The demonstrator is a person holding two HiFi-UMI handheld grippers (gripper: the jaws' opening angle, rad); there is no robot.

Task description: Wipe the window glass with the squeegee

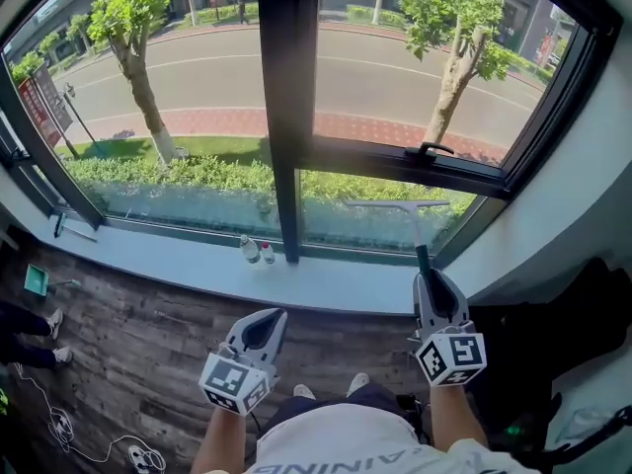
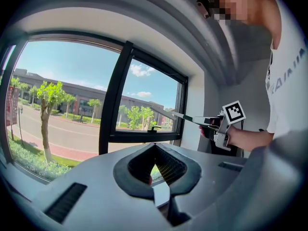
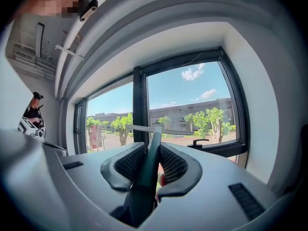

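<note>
The right hand-held gripper (image 1: 427, 282) is clamping the dark green handle of a squeegee with a pale, thin blade (image 1: 422, 258), its jaws pressing on the handle from both sides. It is pointing the tool up and forward, so the blade is lying level across the upper part of the lower right pane of clear window glass (image 1: 375, 230), just under the black frame bar. Whether the blade edge is actually touching the glass cannot be told from any view.

The left hand-held gripper (image 1: 263, 326) is hanging low over the dark wood-plank floor (image 1: 148, 344), well apart from the window. Its jaws are meeting at the tips and gripping nothing.

Two small clear bottles (image 1: 251, 250) are standing on the long white window sill (image 1: 326, 279) beside the black centre post.

The wiping looks to be at or near its start. A whitish haze is showing along the lower panes, and no cleared strip stands out. Judging from this, a downward pull on the right pane is next, and the left pane is waiting.
</note>
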